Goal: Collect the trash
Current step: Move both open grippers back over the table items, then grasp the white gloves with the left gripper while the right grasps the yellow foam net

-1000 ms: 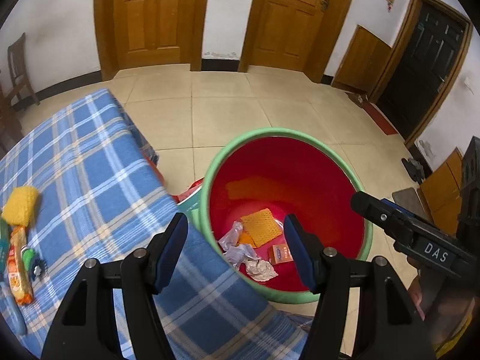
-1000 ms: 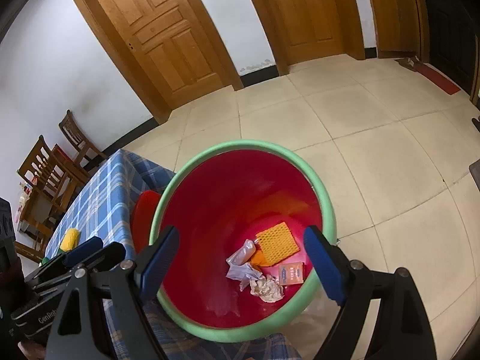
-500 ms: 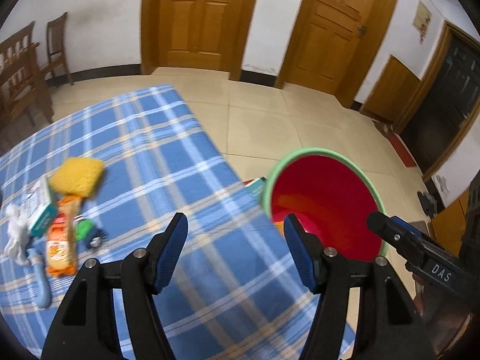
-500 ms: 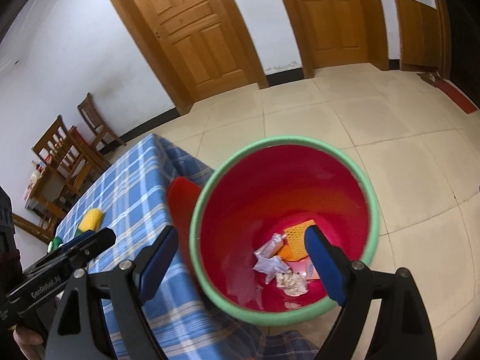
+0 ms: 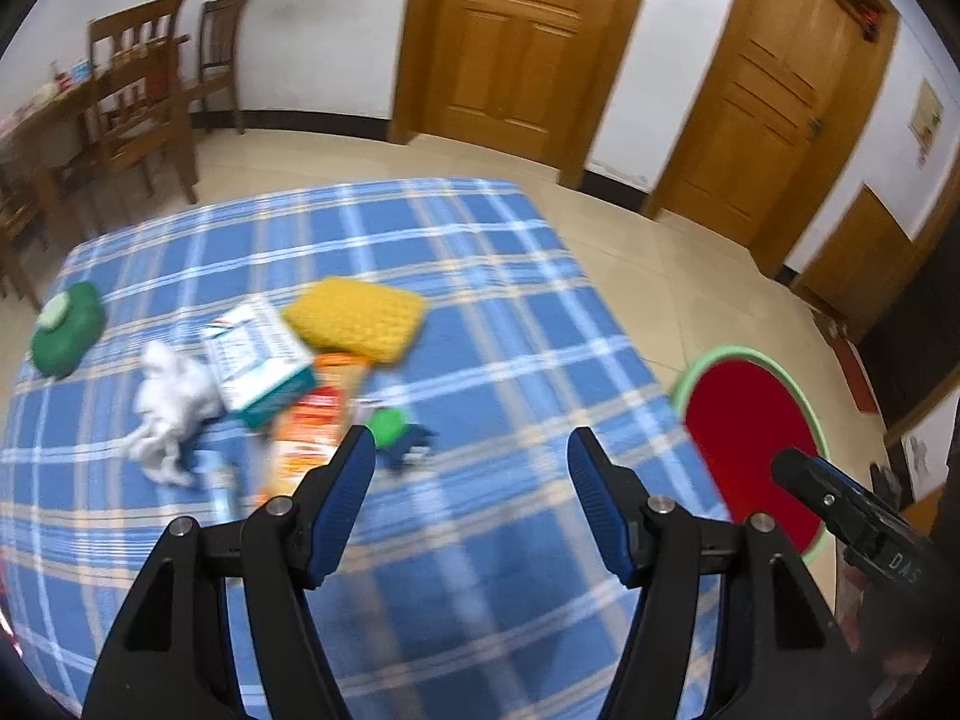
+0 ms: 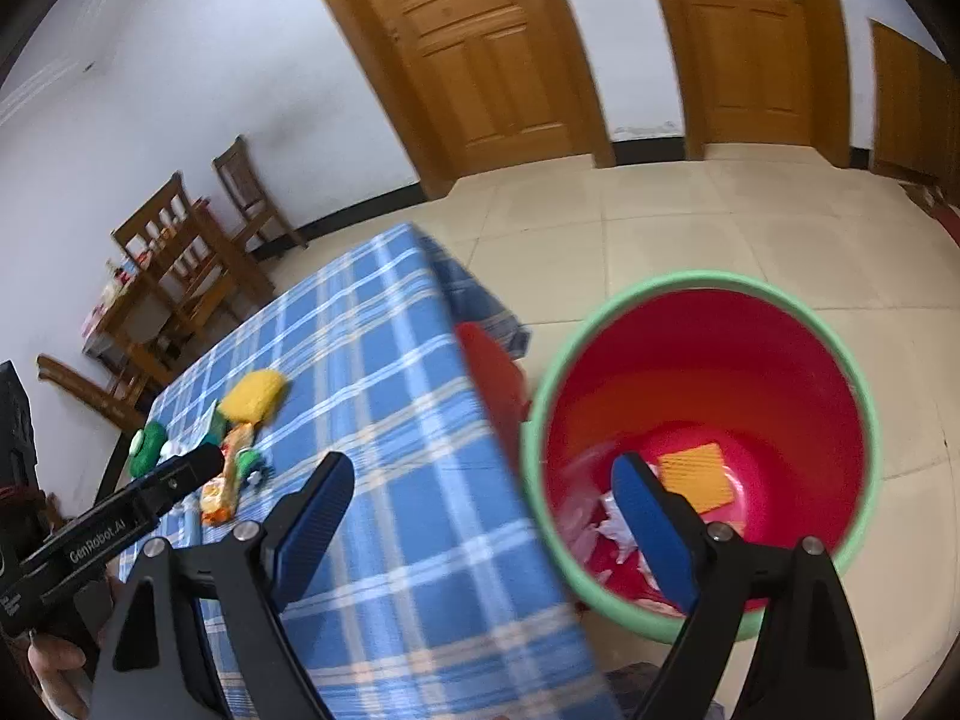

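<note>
Two grippers in view, both empty. We see the left gripper (image 5: pixel 471 450) hanging over the blue plaid tabletop (image 5: pixel 492 312), fingers (image 5: pixel 345 498) apart, nothing between them. Right gripper (image 6: pixel 480 501) sits over the tabletop edge and the bin, fingers (image 6: pixel 651 531) spread wide; its jaws have just been opening, nothing between them either.

Trash lies in a loose cluster on the far left part of the tabletop, left wrist view blurred: yellow sponge (image 5: pixel 355 317) at the back, white and teal box (image 5: pixel 259 354) just beside it and touching, crumpled white tissue (image 5: pixel 171 405) left of the box, orange snack wrapper (image 5: pixel 309 426) under the box corner and reaching toward the left finger, small green item (image 5: pixel 387 425) right next to the wrapper. We can't tell what the small green item is. Green pouch with a pale round lid (image 5: pixel 66 330) sits apart at the left edge.

Red bin with green rim (image 6: pixel 702 444) stands on the tiled floor (image 6: pixel 690 228) just beside the tabletop's right edge. Inside it already: an orange sponge (image 6: pixel 699 477) and crumpled white paper (image 6: pixel 612 525), partly hidden by the right finger.

Wooden doors (image 5: pixel 516 42) and wooden chairs (image 5: pixel 150 102) in the background
</note>
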`<state>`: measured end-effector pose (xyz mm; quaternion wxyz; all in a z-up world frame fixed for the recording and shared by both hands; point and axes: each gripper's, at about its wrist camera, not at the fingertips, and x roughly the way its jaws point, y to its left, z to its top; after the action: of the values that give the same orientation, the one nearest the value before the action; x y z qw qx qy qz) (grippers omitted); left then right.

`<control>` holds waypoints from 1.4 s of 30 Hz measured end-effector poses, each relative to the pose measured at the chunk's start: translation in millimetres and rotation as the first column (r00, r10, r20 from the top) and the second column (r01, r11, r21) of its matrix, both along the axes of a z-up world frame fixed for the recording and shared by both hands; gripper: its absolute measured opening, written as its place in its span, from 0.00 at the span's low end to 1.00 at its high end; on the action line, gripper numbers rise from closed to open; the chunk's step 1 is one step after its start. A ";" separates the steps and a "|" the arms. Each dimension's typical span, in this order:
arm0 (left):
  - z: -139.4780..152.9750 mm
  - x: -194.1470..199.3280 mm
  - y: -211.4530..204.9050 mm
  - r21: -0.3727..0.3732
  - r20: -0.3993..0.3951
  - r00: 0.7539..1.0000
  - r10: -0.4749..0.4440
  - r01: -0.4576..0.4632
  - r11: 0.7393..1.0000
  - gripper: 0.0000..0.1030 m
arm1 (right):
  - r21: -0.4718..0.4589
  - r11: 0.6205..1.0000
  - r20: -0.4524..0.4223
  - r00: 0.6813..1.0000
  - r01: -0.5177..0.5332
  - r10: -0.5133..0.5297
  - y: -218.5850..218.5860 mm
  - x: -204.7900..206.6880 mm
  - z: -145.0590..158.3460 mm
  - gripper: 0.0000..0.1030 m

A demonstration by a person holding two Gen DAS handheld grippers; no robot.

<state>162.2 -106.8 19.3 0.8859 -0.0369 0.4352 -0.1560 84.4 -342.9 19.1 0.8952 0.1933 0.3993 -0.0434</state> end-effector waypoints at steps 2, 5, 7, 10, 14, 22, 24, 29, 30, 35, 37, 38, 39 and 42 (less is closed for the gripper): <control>-1.8 4.7 17.4 0.004 -0.005 0.999 0.039 -0.039 0.999 0.65 | -0.002 1.000 -0.011 1.000 -0.025 0.025 10.7 9.3 -1.2 0.87; -3.8 10.7 41.4 0.014 -0.007 0.996 0.091 -0.091 0.996 0.65 | 0.006 0.998 -0.025 0.998 -0.055 0.056 25.8 25.1 -2.4 0.87; -5.6 16.5 59.0 0.023 -0.003 0.991 0.131 -0.131 0.991 0.65 | 0.006 0.997 -0.031 0.997 -0.074 0.075 35.9 35.7 -3.1 0.87; -10.1 25.8 84.3 0.034 -0.010 0.982 0.188 -0.187 0.982 0.65 | 0.005 0.995 -0.045 0.994 -0.105 0.105 49.7 46.7 -4.4 0.87; -18.5 37.1 115.2 0.040 -0.020 0.969 0.246 -0.245 0.969 0.65 | -0.004 0.990 -0.049 0.988 -0.144 0.143 71.7 64.1 -5.9 0.87; -41.0 52.3 147.1 0.038 -0.069 0.954 0.292 -0.290 0.956 0.66 | -0.023 0.977 -0.064 0.976 -0.210 0.209 113.5 102.3 -13.0 0.87; -44.9 56.3 148.4 0.032 -0.078 0.955 0.286 -0.284 0.958 0.66 | -0.027 0.975 -0.067 0.974 -0.221 0.218 120.0 111.7 -15.3 0.87; -50.8 64.4 146.6 0.009 -0.096 0.962 0.255 -0.256 0.967 0.67 | -0.016 0.970 -0.081 0.968 -0.241 0.239 130.9 132.6 -24.8 0.87; -52.5 66.2 146.1 0.000 -0.102 0.964 0.247 -0.248 0.969 0.67 | -0.010 0.967 -0.085 0.964 -0.255 0.253 133.6 139.0 -27.9 0.87; -61.4 72.4 145.0 -0.033 -0.122 0.964 0.236 -0.242 0.970 0.67 | -0.030 0.953 -0.112 0.949 -0.300 0.295 140.8 165.3 -39.2 0.87; -63.4 74.9 146.2 -0.049 -0.131 0.961 0.244 -0.252 0.967 0.67 | -0.034 0.948 -0.127 0.942 -0.316 0.310 144.5 174.4 -43.2 0.87; -64.4 76.0 146.9 -0.053 -0.135 0.959 0.248 -0.257 0.965 0.67 | -0.034 0.944 -0.134 0.938 -0.328 0.321 146.6 178.1 -45.4 0.86; -65.2 77.0 147.4 -0.056 -0.140 0.958 0.252 -0.261 0.964 0.67 | -0.035 0.941 -0.140 0.934 -0.337 0.330 148.4 180.0 -47.2 0.82; -67.0 79.7 148.5 -0.072 -0.151 0.956 0.253 -0.265 0.961 0.65 | -0.025 0.932 -0.146 0.923 -0.363 0.356 151.7 183.2 -50.1 0.70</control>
<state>241.8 41.7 -47.7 0.8633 -0.1451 0.4802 -0.0553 267.7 -191.1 -30.9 0.8627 0.0902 0.4879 0.0978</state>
